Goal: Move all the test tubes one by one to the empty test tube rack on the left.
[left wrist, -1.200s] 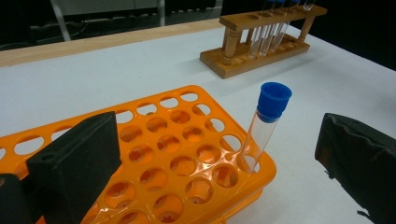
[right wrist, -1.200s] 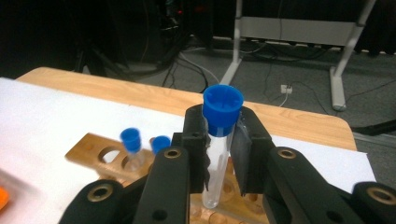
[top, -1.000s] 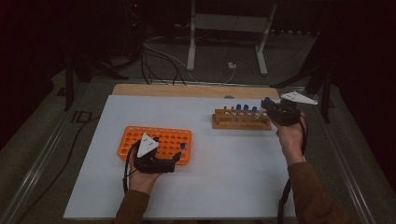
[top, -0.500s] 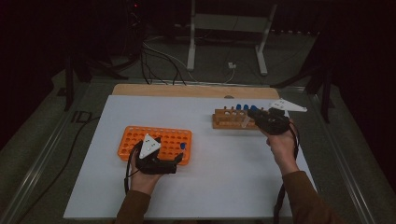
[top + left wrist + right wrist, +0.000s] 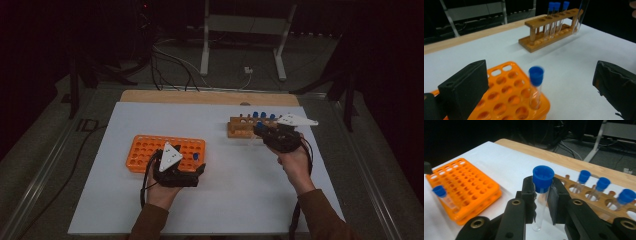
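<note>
Right gripper view: right hand-held gripper (image 5: 543, 202) clamped on a clear blue-capped tube (image 5: 541, 195), held upright above the white worktop (image 5: 506, 167), just beside the wooden rack (image 5: 604, 205) carrying three more capped tubes. Left hand-held gripper (image 5: 541, 87) jaws stand wide apart, gripping nothing, on either side of a single capped tube (image 5: 535, 85) seated in a corner hole of the orange rack (image 5: 509, 100).

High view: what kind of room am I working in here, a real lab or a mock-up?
Probably a staged recording bench, not a working lab. A white table carries just an orange tube rack and a wooden tube rack with blue-capped tubes, while loose cables and a bare metal stand sit on the dark floor behind.
</note>
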The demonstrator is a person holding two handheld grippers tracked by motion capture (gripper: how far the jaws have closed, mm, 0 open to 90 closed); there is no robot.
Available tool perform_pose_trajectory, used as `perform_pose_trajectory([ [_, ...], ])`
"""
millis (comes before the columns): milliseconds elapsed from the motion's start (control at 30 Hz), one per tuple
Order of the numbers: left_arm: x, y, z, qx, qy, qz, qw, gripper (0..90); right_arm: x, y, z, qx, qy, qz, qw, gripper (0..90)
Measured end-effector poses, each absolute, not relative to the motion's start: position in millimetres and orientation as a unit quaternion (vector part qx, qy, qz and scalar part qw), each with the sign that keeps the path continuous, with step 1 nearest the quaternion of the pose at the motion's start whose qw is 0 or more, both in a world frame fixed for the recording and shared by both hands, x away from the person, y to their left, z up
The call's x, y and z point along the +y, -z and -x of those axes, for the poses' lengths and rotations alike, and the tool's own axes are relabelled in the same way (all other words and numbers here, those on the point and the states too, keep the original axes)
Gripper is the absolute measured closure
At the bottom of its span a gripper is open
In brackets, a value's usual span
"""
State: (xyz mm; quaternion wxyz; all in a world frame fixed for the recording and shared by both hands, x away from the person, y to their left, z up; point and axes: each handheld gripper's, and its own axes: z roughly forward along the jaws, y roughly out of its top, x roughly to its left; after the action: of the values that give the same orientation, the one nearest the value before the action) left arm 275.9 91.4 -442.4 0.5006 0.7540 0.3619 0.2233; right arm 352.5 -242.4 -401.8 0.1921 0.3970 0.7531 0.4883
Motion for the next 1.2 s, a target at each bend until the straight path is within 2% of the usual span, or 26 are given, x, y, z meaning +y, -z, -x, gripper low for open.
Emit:
perform_pose_trajectory([
  [367, 55.1, 428.1, -280.4, 0.342, -0.225, -0.759, 0.507, 1.6, -223.7, 399.1, -341.3, 0.766, -0.496, -0.373, 0.167, 77.1],
  [667, 26.7, 427.3, -282.2, 0.325, -0.219, -0.769, 0.505, 7.8, -209.7, 394.1, -329.8, 0.776, -0.503, -0.349, 0.149, 77.1],
  [867, 11.6, 427.7, -284.9, 0.318, -0.213, -0.773, 0.506, 17.9, -199.0, 392.9, -322.7, 0.784, -0.511, -0.328, 0.130, 77.0],
  [1067, 6.6, 430.2, -287.5, 0.316, -0.215, -0.776, 0.502, 49.4, -189.9, 392.6, -316.6, 0.789, -0.517, -0.310, 0.117, 77.0],
  [1200, 7.7, 430.3, -288.4, 0.312, -0.208, -0.774, 0.510, 64.6, -187.2, 392.0, -314.4, 0.791, -0.519, -0.305, 0.112, 76.9],
])
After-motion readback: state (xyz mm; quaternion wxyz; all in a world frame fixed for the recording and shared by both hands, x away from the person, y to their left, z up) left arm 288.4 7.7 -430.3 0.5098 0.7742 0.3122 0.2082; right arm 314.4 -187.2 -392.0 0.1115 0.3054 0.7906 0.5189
